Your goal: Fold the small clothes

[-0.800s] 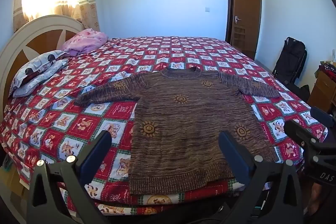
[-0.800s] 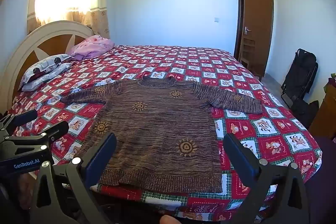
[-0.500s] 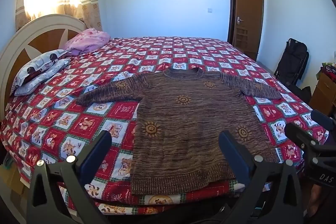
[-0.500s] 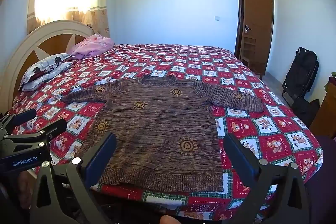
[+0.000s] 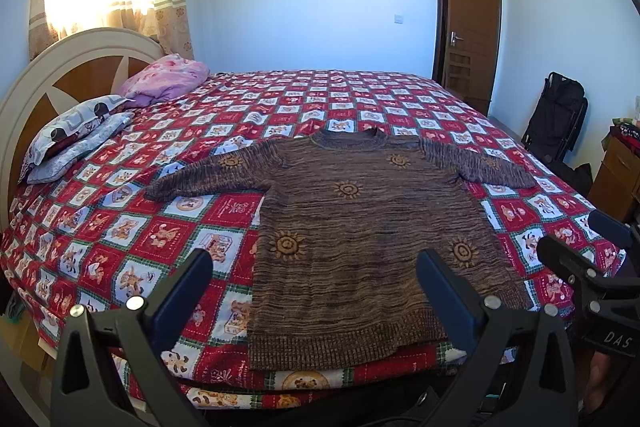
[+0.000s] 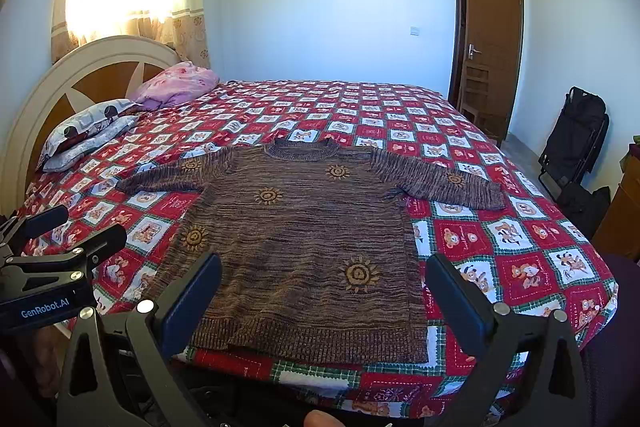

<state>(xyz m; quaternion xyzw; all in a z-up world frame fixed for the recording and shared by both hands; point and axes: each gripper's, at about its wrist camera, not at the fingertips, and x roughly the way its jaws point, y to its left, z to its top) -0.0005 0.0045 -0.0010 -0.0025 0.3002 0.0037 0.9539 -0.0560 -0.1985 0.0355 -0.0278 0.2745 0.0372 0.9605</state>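
A brown knitted sweater (image 5: 360, 227) (image 6: 304, 239) with orange sun motifs lies flat on the bed, sleeves spread out, hem toward me at the near edge. My left gripper (image 5: 314, 279) is open and hovers short of the hem, nothing between its fingers. The right gripper (image 6: 322, 285) is open too, held above the sweater's lower part without touching it. In the left wrist view the right gripper (image 5: 580, 251) shows at the right edge; in the right wrist view the left gripper (image 6: 64, 231) shows at the left edge.
The bed carries a red, white and green checked quilt (image 5: 160, 235) (image 6: 500, 251). Pillows (image 5: 76, 139) and a pink bundle (image 5: 168, 79) lie by the round headboard (image 5: 60, 67) at left. A brown door (image 6: 492, 39), a black folded stroller (image 6: 576, 139) and a wooden cabinet (image 5: 616, 175) stand right.
Both views have shifted slightly, bringing the sweater's hem a little nearer and higher in frame. Both grippers stay open and the sweater has not moved.
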